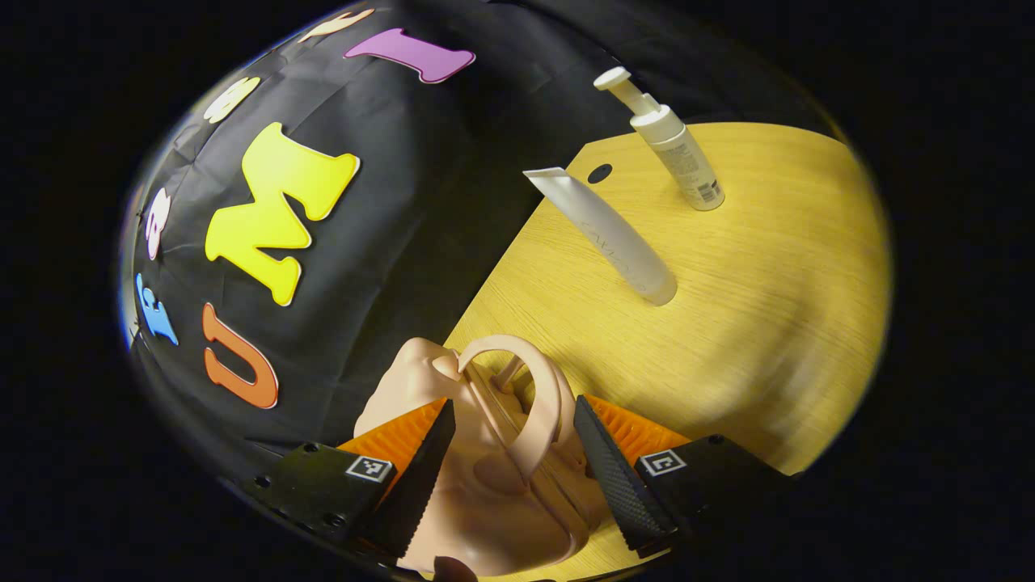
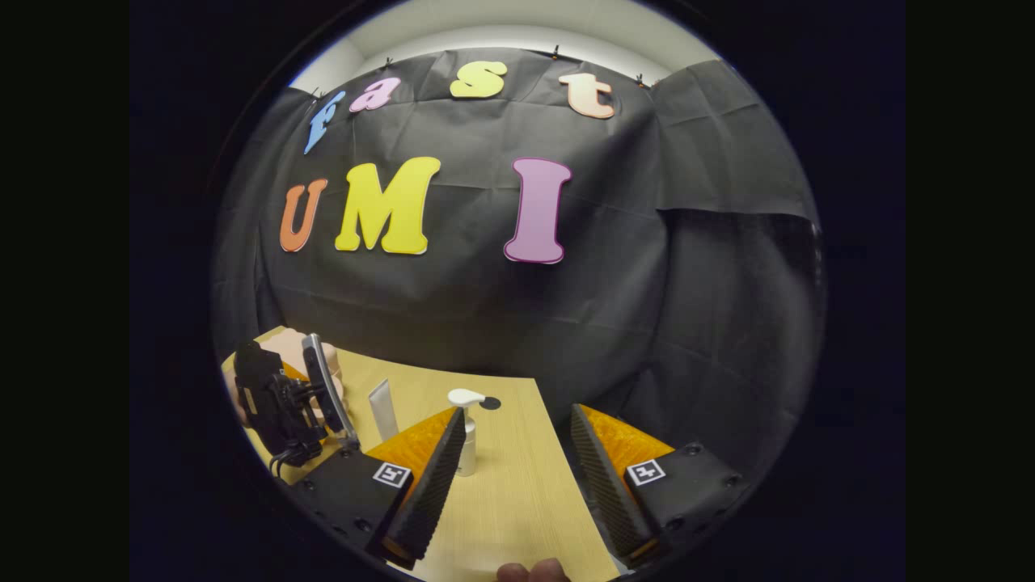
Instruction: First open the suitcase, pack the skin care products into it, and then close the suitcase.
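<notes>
2 bottles (image 1: 678,153) stand beyond the suitcase (image 1: 485,477) between the left tool (image 1: 514,461)

Pink suitcase (image 1: 485,477) closed, handle up, at 6 o'clock. White tube (image 1: 606,234) and pump bottle (image 1: 675,145) standing upright toward 1 o'clock.

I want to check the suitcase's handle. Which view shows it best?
The left gripper view: the suitcase sits close between the left gripper's open fingers, handle arching up. The right gripper view shows it far off, mostly behind the left gripper.
</notes>
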Action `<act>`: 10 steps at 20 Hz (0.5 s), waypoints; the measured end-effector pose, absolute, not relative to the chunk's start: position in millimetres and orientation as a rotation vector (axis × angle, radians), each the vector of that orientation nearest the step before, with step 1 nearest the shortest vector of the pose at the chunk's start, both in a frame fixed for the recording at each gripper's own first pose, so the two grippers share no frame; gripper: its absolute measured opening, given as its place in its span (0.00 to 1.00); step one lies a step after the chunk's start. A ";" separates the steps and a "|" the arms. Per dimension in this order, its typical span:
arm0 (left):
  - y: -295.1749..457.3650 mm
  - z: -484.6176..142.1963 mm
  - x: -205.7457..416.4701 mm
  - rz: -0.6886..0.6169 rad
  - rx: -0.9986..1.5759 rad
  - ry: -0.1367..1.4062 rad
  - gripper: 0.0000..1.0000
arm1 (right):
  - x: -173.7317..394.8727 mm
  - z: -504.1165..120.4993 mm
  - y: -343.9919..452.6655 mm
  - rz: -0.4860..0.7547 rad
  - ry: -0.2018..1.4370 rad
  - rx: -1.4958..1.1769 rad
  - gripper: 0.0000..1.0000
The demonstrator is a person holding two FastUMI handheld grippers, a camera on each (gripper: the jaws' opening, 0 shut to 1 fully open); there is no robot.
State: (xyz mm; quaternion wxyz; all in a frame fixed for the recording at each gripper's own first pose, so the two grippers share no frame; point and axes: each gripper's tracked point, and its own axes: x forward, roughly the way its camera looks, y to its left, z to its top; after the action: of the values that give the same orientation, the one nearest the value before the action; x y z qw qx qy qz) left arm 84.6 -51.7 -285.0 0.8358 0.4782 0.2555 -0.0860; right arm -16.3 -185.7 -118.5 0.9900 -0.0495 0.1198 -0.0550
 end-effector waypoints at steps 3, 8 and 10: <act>-47.6 -286.6 97.0 -0.189 1.027 0.557 0.76 | -17.3 -128.1 -190.2 -0.088 0.253 -0.101 0.78; -41.5 -305.9 98.9 -0.165 1.007 0.653 0.51 | -18.2 -116.8 -171.5 -0.005 0.192 -0.183 0.78; -40.6 -312.1 98.1 -0.159 1.011 0.679 0.41 | -19.5 -113.7 -162.4 0.029 0.176 -0.178 0.78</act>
State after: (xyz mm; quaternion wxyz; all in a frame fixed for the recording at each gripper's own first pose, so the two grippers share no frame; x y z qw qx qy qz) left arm 98.1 -40.6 -312.1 0.8173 0.4741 0.3188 -0.0744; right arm -19.5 -162.4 -113.7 0.9921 -0.0888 0.0877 0.0145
